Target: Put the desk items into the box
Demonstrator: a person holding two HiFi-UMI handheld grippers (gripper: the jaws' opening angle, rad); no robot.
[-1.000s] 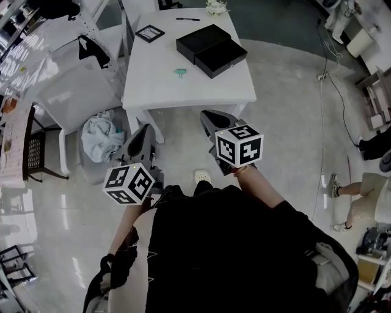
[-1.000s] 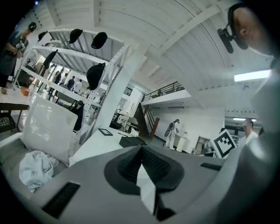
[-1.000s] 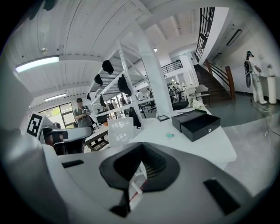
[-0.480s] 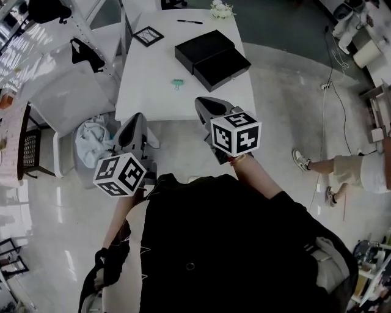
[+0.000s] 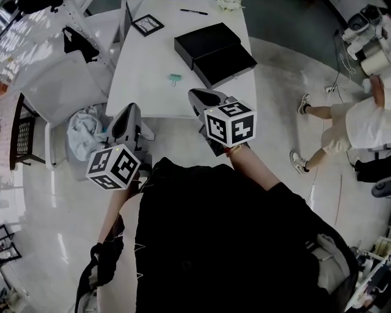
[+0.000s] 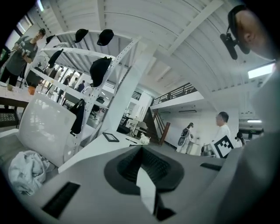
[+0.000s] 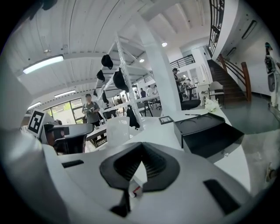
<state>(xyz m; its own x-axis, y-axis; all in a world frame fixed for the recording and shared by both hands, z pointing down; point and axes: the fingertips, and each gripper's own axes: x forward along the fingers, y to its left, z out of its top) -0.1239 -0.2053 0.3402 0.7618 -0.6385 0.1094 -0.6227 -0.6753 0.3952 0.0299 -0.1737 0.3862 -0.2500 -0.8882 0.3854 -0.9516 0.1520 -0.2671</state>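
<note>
Where the view from the head looked steeply down, counted two claws: left claw [image 5: 129, 110] and right claw [image 5: 195, 96], each pressed together at the tips and pinching nothing. Held both in the air at the near edge of the white tabletop [image 5: 153, 67], the right tip over that edge, the left tip at the near left corner. Read the same along each claw's own view: pads met, only tabletop beyond.

Counted two black parts of the box [image 5: 204, 41] on the tabletop's right half, touching side by side, the nearer part [image 5: 226, 63] close to the right edge. Counted one teal clip [image 5: 175, 78], lying alone between box and near edge, apart from both claws. Counted one framed picture [image 5: 147, 25] at the far left edge and one pen [image 5: 193, 11] far back.

Saw open tabletop across the near and left stretches. Left of the tabletop, noted one white chair [image 5: 55, 82] and one heap of cloth [image 5: 82, 131]; to the right, open floor [image 5: 281, 67] with one other person [image 5: 357, 125] well off.
</note>
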